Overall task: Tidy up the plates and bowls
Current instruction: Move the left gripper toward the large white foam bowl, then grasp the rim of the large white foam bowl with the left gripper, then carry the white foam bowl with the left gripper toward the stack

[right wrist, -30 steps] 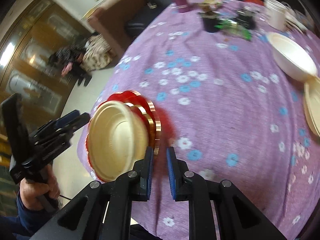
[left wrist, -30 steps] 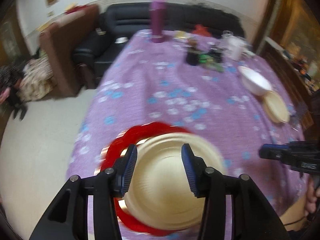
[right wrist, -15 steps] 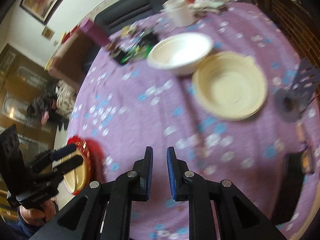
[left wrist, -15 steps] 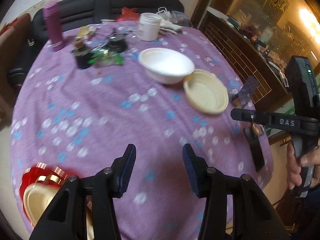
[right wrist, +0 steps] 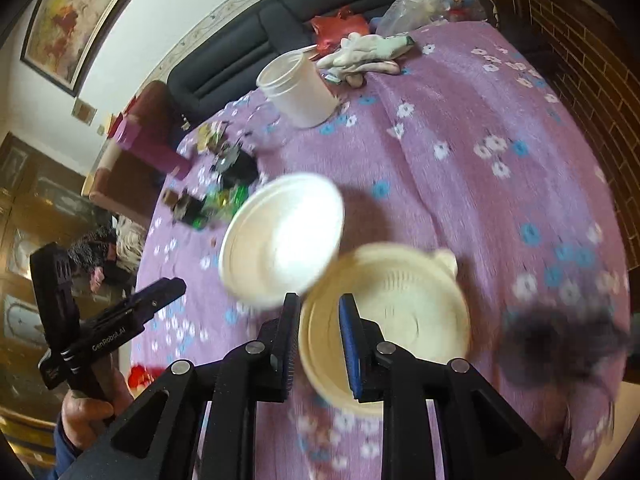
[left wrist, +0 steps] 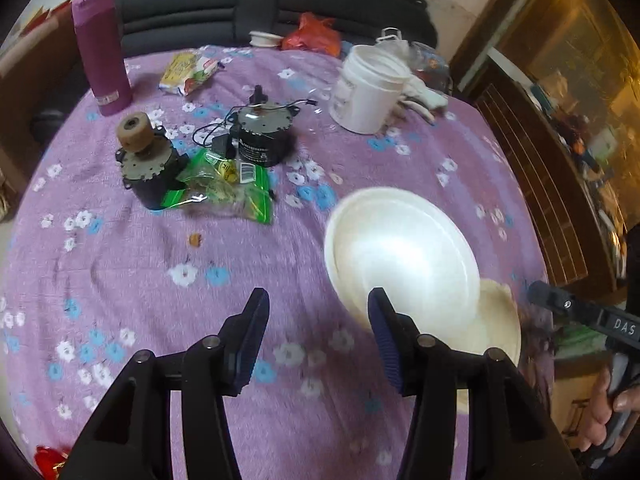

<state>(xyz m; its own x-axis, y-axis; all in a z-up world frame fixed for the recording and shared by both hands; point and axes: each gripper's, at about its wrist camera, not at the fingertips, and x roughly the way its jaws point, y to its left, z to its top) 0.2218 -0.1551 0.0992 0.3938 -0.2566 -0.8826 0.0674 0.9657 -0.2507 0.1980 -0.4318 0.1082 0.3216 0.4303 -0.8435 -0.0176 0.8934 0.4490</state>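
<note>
**Approach to the white bowl and cream plate**

Left hand-held gripper (left wrist: 316,336) hung over the desk (left wrist: 160,264), jaws about half open, nothing between them. White bowl (left wrist: 400,252) lay just ahead and to its right; its right fingertip (left wrist: 384,332) overlapped the bowl's near rim in view, contact not certain. Cream plate (right wrist: 396,320) sat directly ahead of the right hand-held gripper (right wrist: 318,344), touching or slightly under the bowl's edge. Right jaws were narrow but opening, straddling the plate's near rim in view, not yet pressing on it.

Judged step: reach for the second pair of dishes, none grasped. A red plate (right wrist: 140,374) lay far off to the left, at the desk edge.

Next move probably needs the right jaws wider, then lowered over the plate's rim; bowl overlap could drag it.
</note>
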